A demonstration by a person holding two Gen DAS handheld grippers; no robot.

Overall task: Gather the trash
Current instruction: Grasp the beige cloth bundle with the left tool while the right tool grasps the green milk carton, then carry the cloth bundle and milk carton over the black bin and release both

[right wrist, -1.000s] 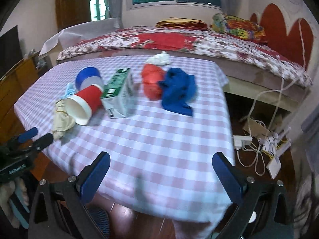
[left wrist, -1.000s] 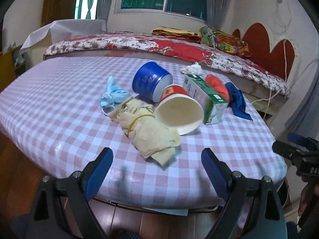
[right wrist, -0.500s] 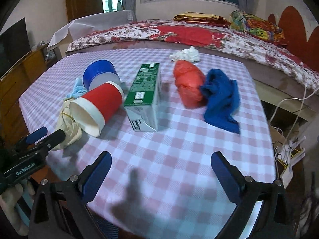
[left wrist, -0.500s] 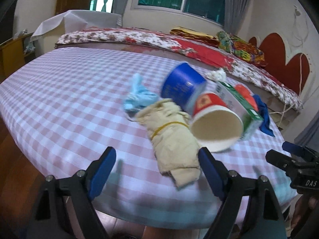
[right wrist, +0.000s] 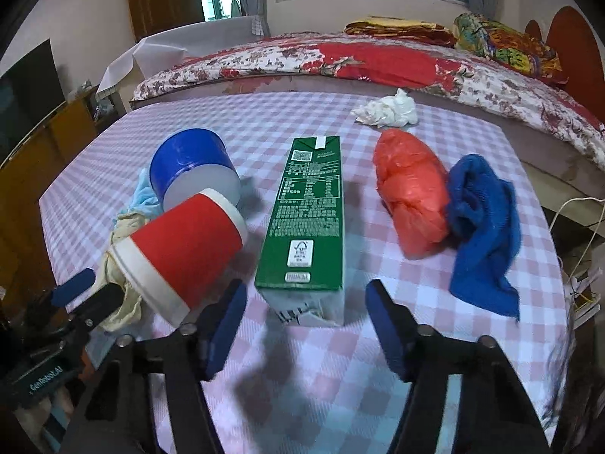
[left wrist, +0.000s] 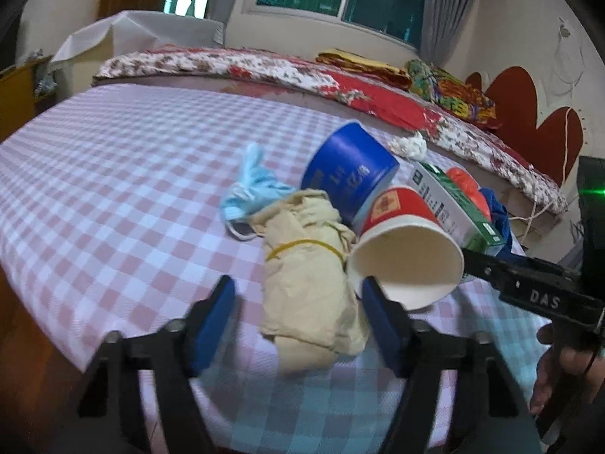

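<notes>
Trash lies on a pink checked table. My left gripper is open, its fingers on either side of the near end of a beige crumpled bundle with a rubber band. Beside it lie a red paper cup, a blue tub and a light blue face mask. My right gripper is open, just in front of the near end of a green carton. The red cup, blue tub, red plastic bag, blue cloth and white tissue lie around it.
A bed with a floral red cover runs behind the table. A wooden cabinet stands to the left. Cables and a power strip lie on the floor at the right edge of the table.
Both grippers have moved forward over the table. The left now straddles the beige bundle. The right has come up close to the green carton. Both jaws have narrowed.
</notes>
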